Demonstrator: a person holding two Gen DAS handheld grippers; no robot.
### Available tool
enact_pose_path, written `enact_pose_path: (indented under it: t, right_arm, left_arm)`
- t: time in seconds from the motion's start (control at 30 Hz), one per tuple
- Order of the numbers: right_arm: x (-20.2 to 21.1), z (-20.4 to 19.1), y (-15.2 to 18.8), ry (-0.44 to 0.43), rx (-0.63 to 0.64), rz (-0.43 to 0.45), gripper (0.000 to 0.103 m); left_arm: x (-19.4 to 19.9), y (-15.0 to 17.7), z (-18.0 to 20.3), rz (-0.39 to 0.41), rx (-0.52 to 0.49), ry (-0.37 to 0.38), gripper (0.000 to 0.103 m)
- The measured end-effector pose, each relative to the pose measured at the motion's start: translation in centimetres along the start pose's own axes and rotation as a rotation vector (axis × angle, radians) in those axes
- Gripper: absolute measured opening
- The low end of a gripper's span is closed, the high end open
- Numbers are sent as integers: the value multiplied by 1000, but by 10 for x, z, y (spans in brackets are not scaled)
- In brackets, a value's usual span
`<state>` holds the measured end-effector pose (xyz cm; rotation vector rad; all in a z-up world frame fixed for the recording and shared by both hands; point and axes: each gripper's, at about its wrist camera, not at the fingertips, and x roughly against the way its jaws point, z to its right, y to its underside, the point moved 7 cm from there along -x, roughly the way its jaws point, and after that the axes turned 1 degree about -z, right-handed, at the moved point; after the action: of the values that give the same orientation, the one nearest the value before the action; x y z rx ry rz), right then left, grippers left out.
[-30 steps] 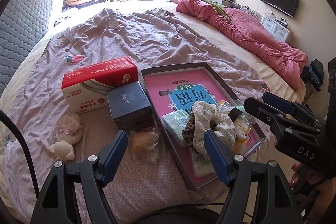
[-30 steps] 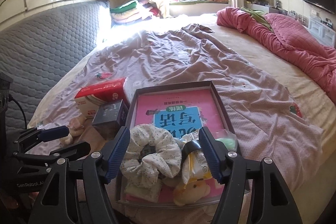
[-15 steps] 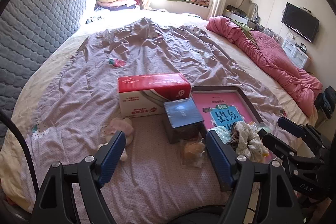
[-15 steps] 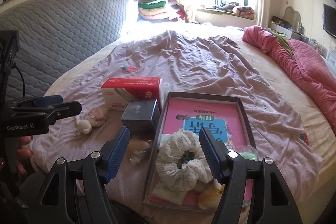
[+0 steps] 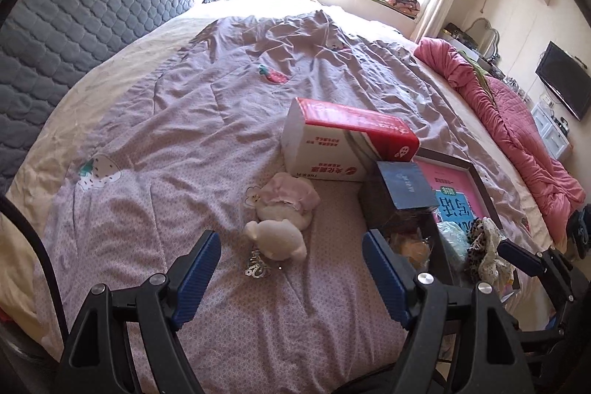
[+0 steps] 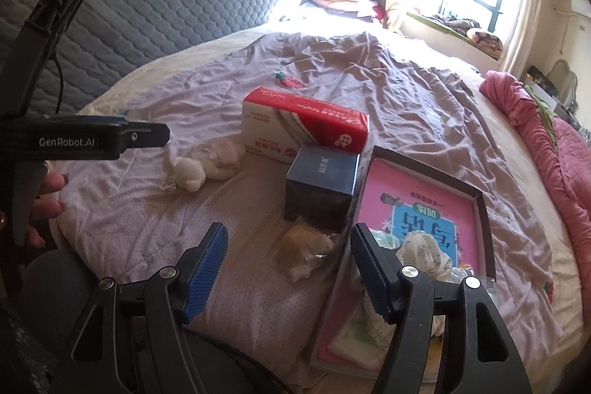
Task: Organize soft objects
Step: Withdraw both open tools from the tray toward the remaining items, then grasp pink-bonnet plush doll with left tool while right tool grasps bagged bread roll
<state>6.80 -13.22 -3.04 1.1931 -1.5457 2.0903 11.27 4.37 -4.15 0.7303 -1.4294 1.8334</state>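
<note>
A pink and white plush toy [image 5: 284, 209] lies on the lilac quilt just ahead of my open left gripper [image 5: 291, 246], framed by its blue fingers without touching them. In the right wrist view, a wrapped yellow soft item [image 6: 306, 246] lies ahead of my open right gripper [image 6: 289, 239], beside the dark blue box [image 6: 321, 180]. A shallow tray [image 6: 424, 168] with a pink book holds a floral scrunchie [image 6: 424, 250] and other soft bits behind the right finger. The plush [image 6: 195, 168] lies to the left, below my left gripper [image 6: 155, 135].
A red and white tissue pack [image 5: 347, 143] stands behind the blue box [image 5: 404, 187]. A silver trinket [image 5: 255, 268] lies by the plush. My right gripper [image 5: 517, 253] is beside the scrunchie [image 5: 484, 246]. A pink duvet [image 5: 517, 120] is bunched along the bed's right edge, and a grey headboard [image 5: 74, 24] stands on the left.
Both grippers have swung left, away from the tray. The scrunchie has left the gap of each; the plush now faces the left gripper and the wrapped item the right.
</note>
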Motion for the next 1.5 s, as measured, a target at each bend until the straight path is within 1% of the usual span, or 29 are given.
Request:
enact_pose_path:
  t: [0.13, 0.2, 0.33, 0.5, 0.57, 0.7, 0.77, 0.87, 0.93, 1.03, 1.17, 1.23, 1.33, 1.4, 1.5]
  right_arm:
    - [-16, -3, 3, 10, 27, -34, 71]
    - [-24, -1, 5, 18, 29, -47, 71]
    - [-43, 2, 7, 32, 35, -87, 71]
    - [-66, 2, 9, 43, 68, -127, 71]
    - [-79, 3, 12, 56, 83, -159, 71]
    - [-99, 9, 20, 83, 103, -211, 71]
    - [-107, 10, 23, 86, 109, -230, 71]
    - [-112, 10, 23, 94, 138, -220, 71]
    - [-116, 11, 25, 100, 149, -231, 71]
    - [-122, 11, 27, 104, 167, -235, 71]
    - [-128, 10, 31, 97, 194, -231, 71]
    - [-131, 10, 31, 99, 197, -225, 71]
    - [-136, 8, 31, 116, 218, -228, 67]
    - [-140, 8, 30, 119, 221, -237, 64]
    - [-147, 10, 31, 126, 211, -253, 59]
  left_arm:
    - [-15, 6, -10, -24, 29, 2, 78]
    - [-23, 10, -11, -34, 31, 6, 78]
    - [-36, 15, -12, -57, 21, -8, 78]
    - [-50, 13, -14, -63, 23, 3, 78]
    - [-57, 12, -17, -72, 36, 3, 78]
    - [-69, 13, -22, -83, 58, 28, 78]
    - [-76, 13, -24, -93, 60, 23, 78]
    - [-84, 8, -27, -91, 73, 20, 78]
    - [-89, 4, -26, -87, 83, 30, 78]
    - [-95, 1, -23, -85, 72, 29, 78]
    - [-108, 0, -19, -96, 48, 1, 78]
    - [-113, 0, -17, -98, 40, 4, 78]
    - [-121, -1, -14, -102, 17, -7, 78]
    - [-124, 0, -13, -103, 4, -33, 78]
    - [-128, 0, -13, -102, -1, -39, 78]
